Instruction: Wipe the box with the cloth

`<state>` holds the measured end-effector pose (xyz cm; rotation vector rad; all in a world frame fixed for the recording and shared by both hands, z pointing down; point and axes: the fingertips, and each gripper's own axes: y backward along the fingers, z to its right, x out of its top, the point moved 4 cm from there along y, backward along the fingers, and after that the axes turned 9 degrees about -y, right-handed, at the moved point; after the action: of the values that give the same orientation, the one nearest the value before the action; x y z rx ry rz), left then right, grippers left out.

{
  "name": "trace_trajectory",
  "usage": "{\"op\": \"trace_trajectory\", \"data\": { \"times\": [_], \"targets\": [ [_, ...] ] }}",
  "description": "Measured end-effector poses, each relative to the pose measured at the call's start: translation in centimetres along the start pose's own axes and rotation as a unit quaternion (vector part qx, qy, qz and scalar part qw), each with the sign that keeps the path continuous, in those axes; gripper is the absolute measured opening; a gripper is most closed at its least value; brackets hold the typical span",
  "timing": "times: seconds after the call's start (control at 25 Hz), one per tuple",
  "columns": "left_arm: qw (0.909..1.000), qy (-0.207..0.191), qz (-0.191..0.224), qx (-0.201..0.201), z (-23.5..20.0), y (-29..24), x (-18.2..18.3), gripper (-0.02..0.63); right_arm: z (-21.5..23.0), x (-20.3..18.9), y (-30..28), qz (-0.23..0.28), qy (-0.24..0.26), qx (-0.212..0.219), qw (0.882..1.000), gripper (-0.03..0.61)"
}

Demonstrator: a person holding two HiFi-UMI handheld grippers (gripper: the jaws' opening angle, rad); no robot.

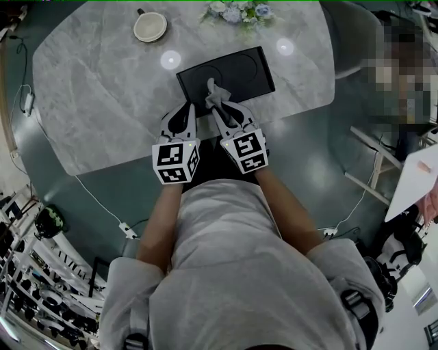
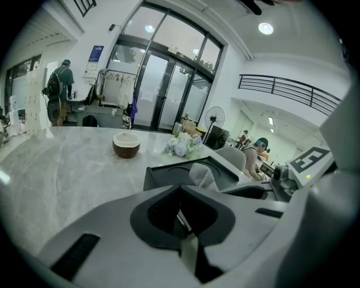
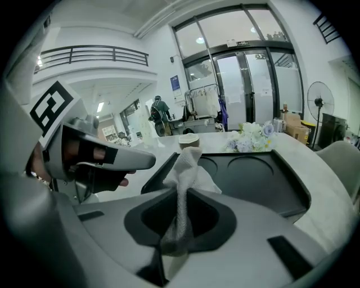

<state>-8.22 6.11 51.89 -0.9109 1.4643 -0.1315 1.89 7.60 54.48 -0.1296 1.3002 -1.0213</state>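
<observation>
Box [image 1: 233, 70] sits square before me. My right gripper [image 1: 217, 108] pinches cloth [image 1: 214, 92], loose end bunched over box, ready for wiping. My left gripper [image 1: 189, 109] pressed together, empty, alongside.

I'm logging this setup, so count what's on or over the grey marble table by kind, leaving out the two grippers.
black rectangular box with round recesses: 1
white cloth, clamped in the right gripper: 1
round brown bowl with a pale inside: 1
bunch of pale flowers: 1
Total: 4

One box [image 1: 239, 68], one cloth [image 1: 215, 94], one bowl [image 1: 150, 27], one bouquet [image 1: 236, 11]
</observation>
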Motion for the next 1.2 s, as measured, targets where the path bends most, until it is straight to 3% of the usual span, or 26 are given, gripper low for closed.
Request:
{"op": "trace_trajectory", "data": {
  "times": [1.2],
  "targets": [
    [0.9974,-0.042,-0.018,-0.056,7.6,-5.9,3.1,0.025,9.3,0.8,4.5,0.019,-0.033,-0.059,0.998,0.060]
  ]
}}
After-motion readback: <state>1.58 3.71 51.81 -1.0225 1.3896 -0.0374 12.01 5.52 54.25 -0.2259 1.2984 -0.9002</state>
